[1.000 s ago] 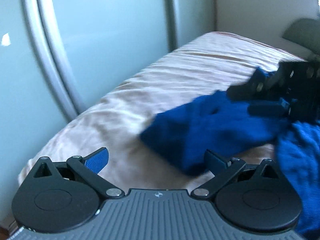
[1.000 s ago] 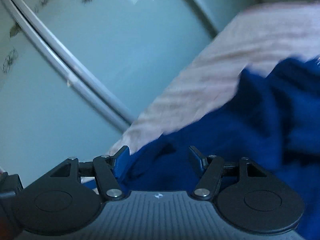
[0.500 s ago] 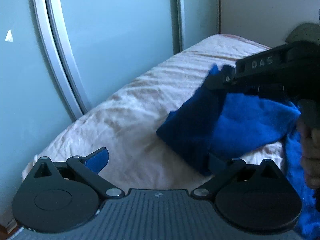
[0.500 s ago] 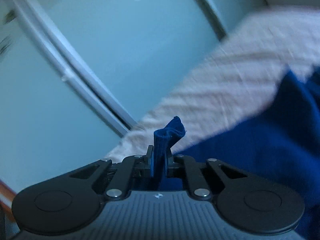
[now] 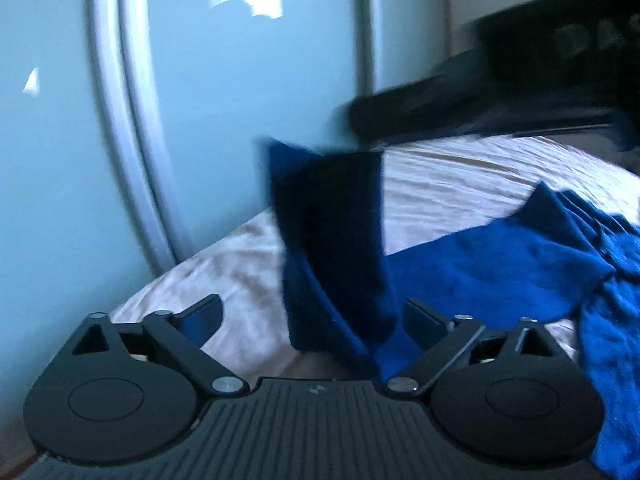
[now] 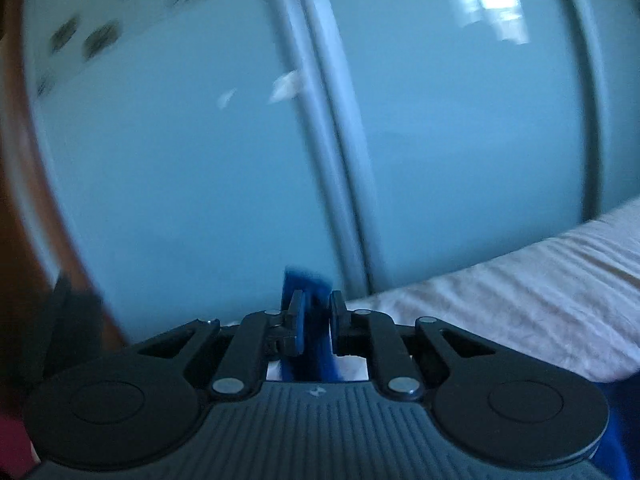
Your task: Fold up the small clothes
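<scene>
A dark blue garment (image 5: 500, 264) lies on the bed's pale sheet (image 5: 460, 184). One end of it (image 5: 332, 240) hangs up in the air from my right gripper, whose black body (image 5: 500, 92) crosses the top right of the left wrist view. My right gripper (image 6: 316, 320) is shut on a pinch of the blue fabric (image 6: 306, 280), lifted above the bed. My left gripper (image 5: 316, 316) is open and empty, low over the sheet, with the hanging fabric just ahead between its fingers.
Pale blue sliding wardrobe doors (image 5: 220, 100) with grey frames run close along the bed's left side, also in the right wrist view (image 6: 440, 140). A brown wooden edge (image 6: 24, 160) shows at the far left. The wrinkled sheet (image 6: 540, 280) extends right.
My right gripper closed on the blue garment's edge and lifted it high, swinging toward the wardrobe. The fabric now hangs in front of my left gripper, which stayed open.
</scene>
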### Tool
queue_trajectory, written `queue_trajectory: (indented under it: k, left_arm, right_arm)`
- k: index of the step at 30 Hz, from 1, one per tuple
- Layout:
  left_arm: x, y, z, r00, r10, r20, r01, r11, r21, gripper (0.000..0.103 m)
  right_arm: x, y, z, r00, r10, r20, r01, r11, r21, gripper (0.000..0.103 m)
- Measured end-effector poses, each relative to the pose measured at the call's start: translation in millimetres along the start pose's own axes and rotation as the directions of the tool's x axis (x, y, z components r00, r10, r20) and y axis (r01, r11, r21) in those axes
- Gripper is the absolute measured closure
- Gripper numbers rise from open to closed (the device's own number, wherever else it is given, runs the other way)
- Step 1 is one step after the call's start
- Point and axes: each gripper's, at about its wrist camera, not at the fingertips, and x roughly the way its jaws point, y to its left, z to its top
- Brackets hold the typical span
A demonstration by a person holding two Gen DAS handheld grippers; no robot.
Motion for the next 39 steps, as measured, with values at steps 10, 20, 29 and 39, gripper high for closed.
queue_trajectory:
  k: [10, 20, 29, 39]
  left_arm:
    - [15, 43, -2, 0.999, -0.032, -0.013, 0.029, 0.979, -0.201, 0.020]
    - [-7, 59, -11, 0.999, -0.029, -0.019, 0.027, 0.992, -0.123, 0.010]
    - [-11, 54, -18, 0.999, -0.038, -0.013, 0.037, 0.998, -0.059, 0.009]
    - [-20, 68, -25, 0.999, -0.038, 0.039, 0.043, 0.988, -0.145, 0.009]
  right_arm:
    - [-9, -37, -27, 0.988, -0.149, -0.025, 0.151, 0.963, 0.221, 0.091]
    - [52, -43, -34, 0.974, 0.015, -0.224, 0.070, 0.927, 0.368, 0.023]
    - [98, -1, -24, 0.939, -0.087, -0.333, 0.119, 0.990, 0.076, 0.096]
    - [60, 82, 1, 0.998, -0.050, 0.036, 0.060, 0.924, -0.379, 0.046]
